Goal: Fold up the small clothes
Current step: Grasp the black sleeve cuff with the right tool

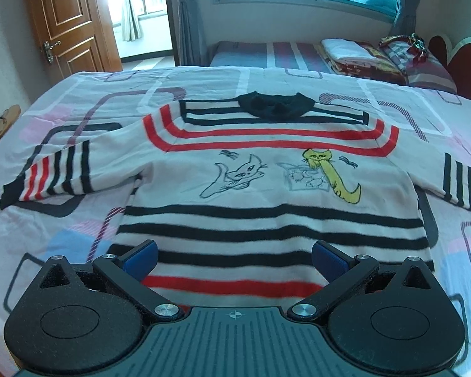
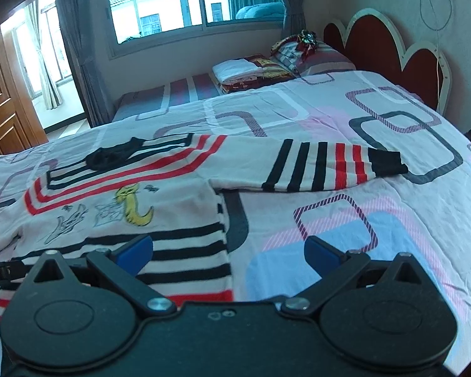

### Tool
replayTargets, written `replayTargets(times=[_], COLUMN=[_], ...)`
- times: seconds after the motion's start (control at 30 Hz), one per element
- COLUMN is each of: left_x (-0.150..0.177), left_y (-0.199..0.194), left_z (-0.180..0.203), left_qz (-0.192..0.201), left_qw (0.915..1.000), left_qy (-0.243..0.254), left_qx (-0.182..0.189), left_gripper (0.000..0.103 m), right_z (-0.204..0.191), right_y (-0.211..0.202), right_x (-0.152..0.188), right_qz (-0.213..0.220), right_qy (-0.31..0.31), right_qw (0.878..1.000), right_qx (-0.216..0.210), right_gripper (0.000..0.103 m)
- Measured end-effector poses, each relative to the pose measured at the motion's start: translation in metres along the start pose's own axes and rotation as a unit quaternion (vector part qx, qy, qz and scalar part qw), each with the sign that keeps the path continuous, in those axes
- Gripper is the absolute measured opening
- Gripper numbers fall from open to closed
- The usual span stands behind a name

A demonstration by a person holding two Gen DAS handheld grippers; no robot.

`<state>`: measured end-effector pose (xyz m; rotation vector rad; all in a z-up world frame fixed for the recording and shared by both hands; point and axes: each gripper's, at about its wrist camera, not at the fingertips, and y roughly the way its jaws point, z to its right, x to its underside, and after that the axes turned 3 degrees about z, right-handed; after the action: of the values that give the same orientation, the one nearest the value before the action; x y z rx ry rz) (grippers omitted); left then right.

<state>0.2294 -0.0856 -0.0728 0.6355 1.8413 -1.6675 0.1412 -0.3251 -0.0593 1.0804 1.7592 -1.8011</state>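
A small white sweater (image 1: 251, 157) with black and red stripes, cat drawings and a black collar lies flat on the bed, front up, both sleeves spread out. My left gripper (image 1: 234, 259) hovers open over its bottom hem, blue pads wide apart with nothing between them. In the right wrist view the same sweater (image 2: 172, 194) fills the left side, its right sleeve (image 2: 323, 165) stretched toward the headboard. My right gripper (image 2: 228, 256) is open above the sweater's lower right edge, half over the bedsheet.
The bed (image 2: 376, 207) has a pink, blue and white sheet with rounded square patterns. Folded blankets (image 2: 251, 72) and pillows (image 2: 314, 51) lie on a second bed by the window. A red headboard (image 2: 392, 50) stands at right. A wooden door (image 1: 69, 25) is at far left.
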Motion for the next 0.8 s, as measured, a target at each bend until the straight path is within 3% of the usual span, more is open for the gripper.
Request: replayTargets(times=[0.5, 0.8], left_x=[-0.033, -0.051], left_y=[0.076, 0.115], left_z=[0.067, 0.09], left_qz=[-0.012, -0.014], left_qw=[0.9996, 0.9995], left_qy=[0.019, 0.028], left_qx=[0.016, 0.008], left_gripper=[0.103, 0.103], right_z=[0.097, 0.166], right_y=[0.098, 0.156], right_x=[-0.027, -0.041], right_qz=[-0.035, -0.062], right_qy=[0.062, 0.122], right_qw=[0.996, 0.986], right_qx=[0.052, 0.098], right_gripper=[0.094, 0.079])
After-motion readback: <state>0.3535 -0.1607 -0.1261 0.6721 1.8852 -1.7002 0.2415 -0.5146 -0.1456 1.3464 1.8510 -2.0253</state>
